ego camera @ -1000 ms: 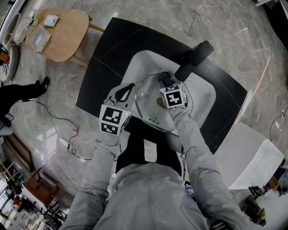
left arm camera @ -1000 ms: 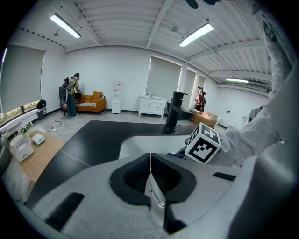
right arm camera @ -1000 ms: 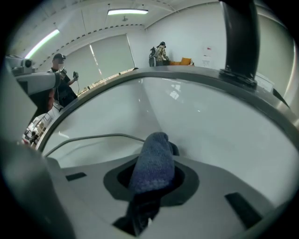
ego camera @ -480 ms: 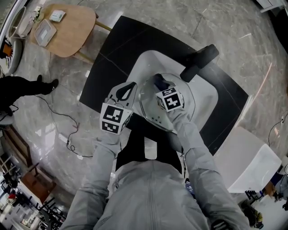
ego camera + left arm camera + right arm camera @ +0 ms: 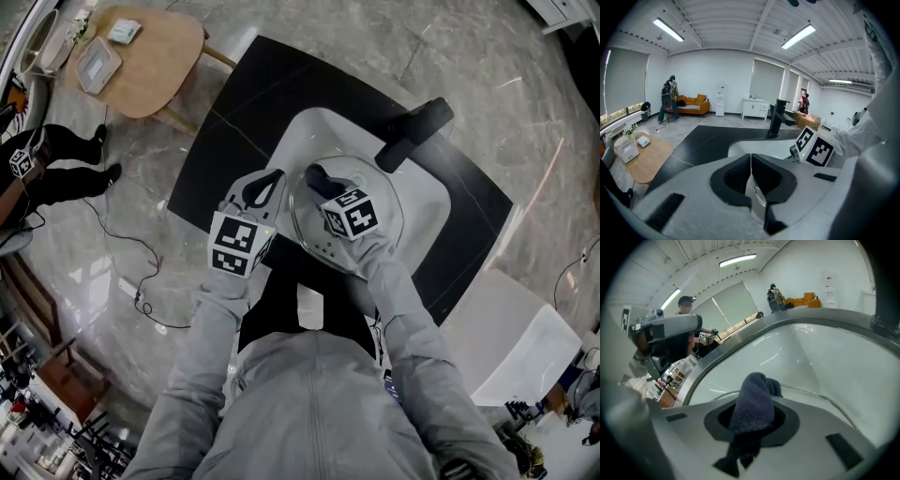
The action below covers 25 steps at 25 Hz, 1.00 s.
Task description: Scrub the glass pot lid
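A white sink basin (image 5: 427, 202) is set into a black countertop (image 5: 239, 89), with a black faucet (image 5: 412, 131) standing at its far rim and grey marble floor (image 5: 469, 56) all round. The glass pot lid (image 5: 380, 211) lies tilted in the basin, in front of the person. The left gripper (image 5: 265, 185) meets the lid at its left edge; in the left gripper view its jaws are closed together (image 5: 751, 173) on the lid's metal-edged rim (image 5: 759, 199). The right gripper (image 5: 323, 187) is over the lid's near-left part, its jaws clamped on a dark blue cloth (image 5: 752, 404) that bulges out past the tips towards the glass (image 5: 820, 397); whether the cloth touches the glass cannot be told. A light wooden table (image 5: 155, 70) with small white items on it stands beyond the counter's left corner, a thin cable (image 5: 131, 262) trails over the floor, and a white block (image 5: 511, 328) sits to the right. Farther off are an orange sofa (image 5: 691, 104), a white cabinet (image 5: 757, 108), ceiling strip lights (image 5: 799, 36) and a standing person (image 5: 669, 101).
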Available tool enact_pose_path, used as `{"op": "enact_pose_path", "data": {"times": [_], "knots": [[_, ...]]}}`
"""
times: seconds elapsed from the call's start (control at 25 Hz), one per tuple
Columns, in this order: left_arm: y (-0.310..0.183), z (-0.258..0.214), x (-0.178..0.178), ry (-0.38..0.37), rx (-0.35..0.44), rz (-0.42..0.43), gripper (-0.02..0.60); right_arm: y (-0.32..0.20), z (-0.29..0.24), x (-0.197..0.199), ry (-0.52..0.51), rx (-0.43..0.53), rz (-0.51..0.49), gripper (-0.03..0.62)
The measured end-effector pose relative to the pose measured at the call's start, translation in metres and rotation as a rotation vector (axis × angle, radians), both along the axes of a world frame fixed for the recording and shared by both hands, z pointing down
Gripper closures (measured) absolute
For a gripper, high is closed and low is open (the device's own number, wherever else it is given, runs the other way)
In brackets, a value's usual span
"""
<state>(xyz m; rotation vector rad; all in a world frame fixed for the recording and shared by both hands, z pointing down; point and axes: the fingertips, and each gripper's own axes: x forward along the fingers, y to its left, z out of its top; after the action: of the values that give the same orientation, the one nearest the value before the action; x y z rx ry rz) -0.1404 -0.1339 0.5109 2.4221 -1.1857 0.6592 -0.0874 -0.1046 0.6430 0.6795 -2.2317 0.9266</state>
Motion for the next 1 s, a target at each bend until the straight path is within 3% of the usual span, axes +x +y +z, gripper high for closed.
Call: {"op": "enact_pose_path", "data": {"times": [0.6,1.0], "knots": [[0.001,-0.009,0.008,0.003,0.013,0.015,0.554,0.056,-0.038,-0.019,-0.185,-0.142,-0.21,0.511],[0.006,-0.01,0.015,0.003,0.012,0.033,0.554,0.087,-0.053,-0.013,-0.252,-0.237,-0.318,0.511]]}}
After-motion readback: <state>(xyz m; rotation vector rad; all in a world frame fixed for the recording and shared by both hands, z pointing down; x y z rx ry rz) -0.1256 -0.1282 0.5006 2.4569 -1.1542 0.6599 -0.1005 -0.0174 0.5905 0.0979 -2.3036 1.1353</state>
